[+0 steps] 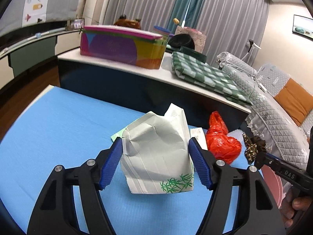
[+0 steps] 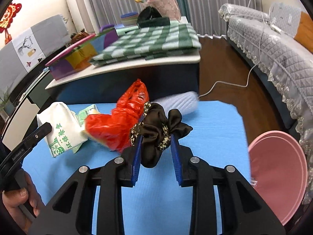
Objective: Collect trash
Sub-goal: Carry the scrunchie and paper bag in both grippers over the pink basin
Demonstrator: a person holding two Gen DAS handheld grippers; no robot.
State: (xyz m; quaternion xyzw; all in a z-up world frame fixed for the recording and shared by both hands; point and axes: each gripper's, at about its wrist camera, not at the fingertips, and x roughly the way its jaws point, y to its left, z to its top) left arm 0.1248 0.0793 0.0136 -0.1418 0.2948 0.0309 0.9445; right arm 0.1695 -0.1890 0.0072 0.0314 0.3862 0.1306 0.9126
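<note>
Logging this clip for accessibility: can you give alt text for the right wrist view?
The right gripper grips a dark brown scrunchie over a blue mat. Behind lie a red plastic bag and a white paper bag; a pink bin waits at right.

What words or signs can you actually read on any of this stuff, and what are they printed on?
"环保餐盒", green, partly creased: on the white paper bag, above a panda drawing.
"DAS": letters on the right gripper's black arm; the rest is hidden.
Pale brand lettering on the left gripper's arm: too small to read.
Red knot ornament on the wall: blurred, unreadable.
</note>
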